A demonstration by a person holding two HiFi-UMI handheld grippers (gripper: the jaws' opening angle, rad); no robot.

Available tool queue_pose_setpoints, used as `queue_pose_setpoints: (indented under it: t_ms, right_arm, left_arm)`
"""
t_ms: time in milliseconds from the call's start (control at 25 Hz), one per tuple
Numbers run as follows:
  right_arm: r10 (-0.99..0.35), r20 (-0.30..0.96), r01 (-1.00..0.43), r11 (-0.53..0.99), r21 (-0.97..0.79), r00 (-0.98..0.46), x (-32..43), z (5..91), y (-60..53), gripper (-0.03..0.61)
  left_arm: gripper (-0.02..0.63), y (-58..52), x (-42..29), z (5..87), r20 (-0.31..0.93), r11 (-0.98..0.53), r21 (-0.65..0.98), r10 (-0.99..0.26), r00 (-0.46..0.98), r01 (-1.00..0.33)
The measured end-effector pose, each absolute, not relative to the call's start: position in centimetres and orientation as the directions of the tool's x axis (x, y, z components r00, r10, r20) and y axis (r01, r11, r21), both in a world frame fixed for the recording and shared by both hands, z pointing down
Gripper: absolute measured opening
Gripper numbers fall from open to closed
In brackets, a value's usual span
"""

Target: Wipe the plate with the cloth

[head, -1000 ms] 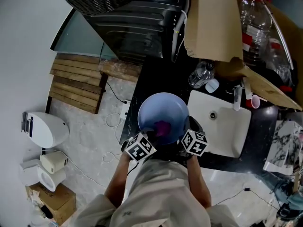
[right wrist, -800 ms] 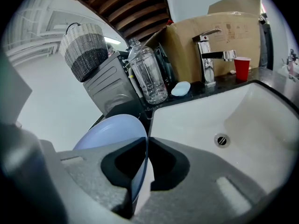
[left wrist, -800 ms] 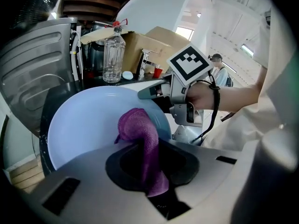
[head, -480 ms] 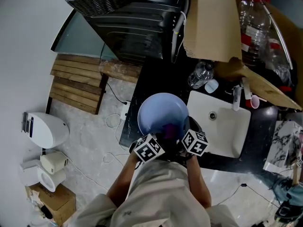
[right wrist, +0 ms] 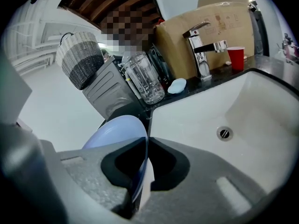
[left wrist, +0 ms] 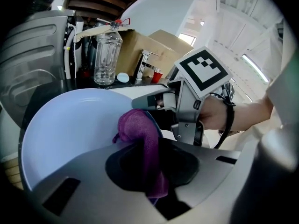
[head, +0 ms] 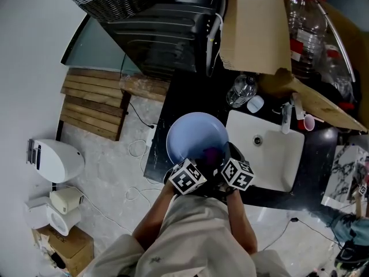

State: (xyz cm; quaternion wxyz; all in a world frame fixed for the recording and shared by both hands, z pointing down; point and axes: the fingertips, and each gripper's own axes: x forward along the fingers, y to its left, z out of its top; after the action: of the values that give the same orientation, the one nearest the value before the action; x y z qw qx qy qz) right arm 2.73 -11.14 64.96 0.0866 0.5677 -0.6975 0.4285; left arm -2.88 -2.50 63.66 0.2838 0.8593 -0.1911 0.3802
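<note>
A pale blue plate (head: 193,136) is held over the dark counter, left of the sink. My right gripper (head: 226,167) is shut on the plate's near right rim; in the right gripper view the plate (right wrist: 114,130) runs edge-on between the jaws of the right gripper (right wrist: 140,171). My left gripper (head: 199,169) is shut on a purple cloth (head: 209,154), which presses on the plate's near inner face. In the left gripper view the cloth (left wrist: 142,134) bunches out of the left gripper (left wrist: 149,171) onto the plate (left wrist: 65,129).
A white sink (head: 266,149) with a tap (head: 286,117) lies right of the plate. A clear bottle (head: 239,91) and a small blue lid (head: 254,104) stand behind it. A cardboard box (head: 253,27) and a dark appliance (head: 167,33) fill the back.
My left gripper has slid to the right along the plate's near side, carrying the cloth with it. The right gripper and plate have held still.
</note>
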Motion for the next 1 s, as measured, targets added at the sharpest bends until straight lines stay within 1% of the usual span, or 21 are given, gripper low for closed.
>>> queue_pose_setpoints:
  t_ms: [160, 600, 1000]
  right_arm:
    - [-0.717, 0.602, -0.856, -0.014, -0.516, -0.352, 2.7, 64.9, -11.0, 0.02]
    - [-0.709, 0.587, -0.833, 0.002, -0.553, -0.391, 2.8, 64.9, -10.8, 0.02]
    - [-0.707, 0.587, -0.832, 0.004, -0.554, -0.394, 2.8, 64.9, -10.9, 0.02]
  left_arm:
    - [0.06, -3.5, -2.4, 64.0, 0.756, -0.75, 0.351, -0.126, 0.643, -0.56]
    - [0.06, -7.5, -1.6, 64.1, 0.757, -0.729, 0.301, -0.209, 0.619, -0.614]
    - [0.06, -11.4, -3.2, 64.2, 0.753, -0.659, 0.264, -0.315, 0.578, -0.704]
